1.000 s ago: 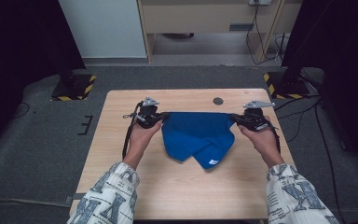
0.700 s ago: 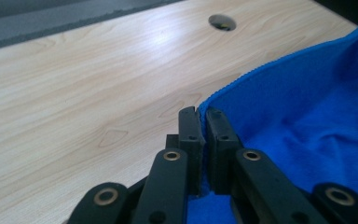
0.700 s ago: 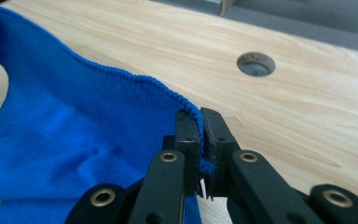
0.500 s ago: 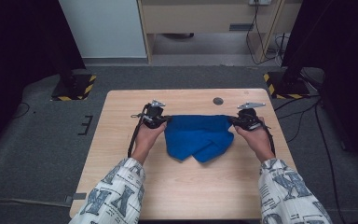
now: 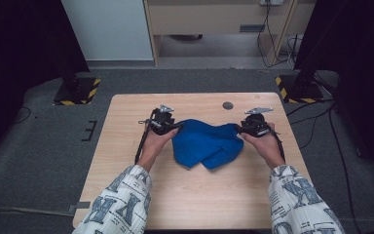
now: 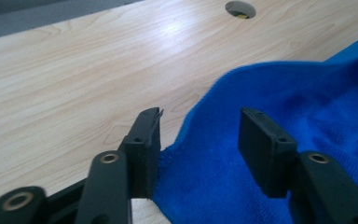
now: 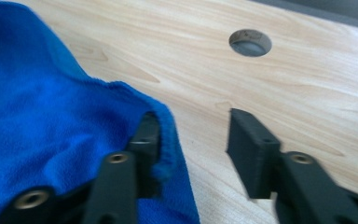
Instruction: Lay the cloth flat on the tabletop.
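The blue cloth (image 5: 208, 144) lay folded over itself in the middle of the table (image 5: 126, 126), its far edge stretched between the two grippers and its loose layers bunched toward the near side. The fold itself looked done, judging by how the cloth sat doubled on the wood; what remained seemed to be letting go cleanly, drawing the hands away and perhaps smoothing or folding once more, since the near edge was uneven.

The left gripper (image 5: 175, 127) had just been opening: in the left gripper view its jaws stood apart with the cloth's left corner (image 6: 205, 186) lying slack between them, one pad (image 6: 145, 151) just beside the hem and not pressing. The right gripper (image 5: 237, 130) had likewise just been opening, its jaws parted, with the cloth's right corner (image 7: 165, 140) draped against one jaw and clear of the other.

A round hole (image 5: 228, 105) sat in the table farther off, between the grippers and the far edge, well apart from the cloth. Nothing on the wood blocked either hand; the draped hem on the right gripper could snag as it withdrew.
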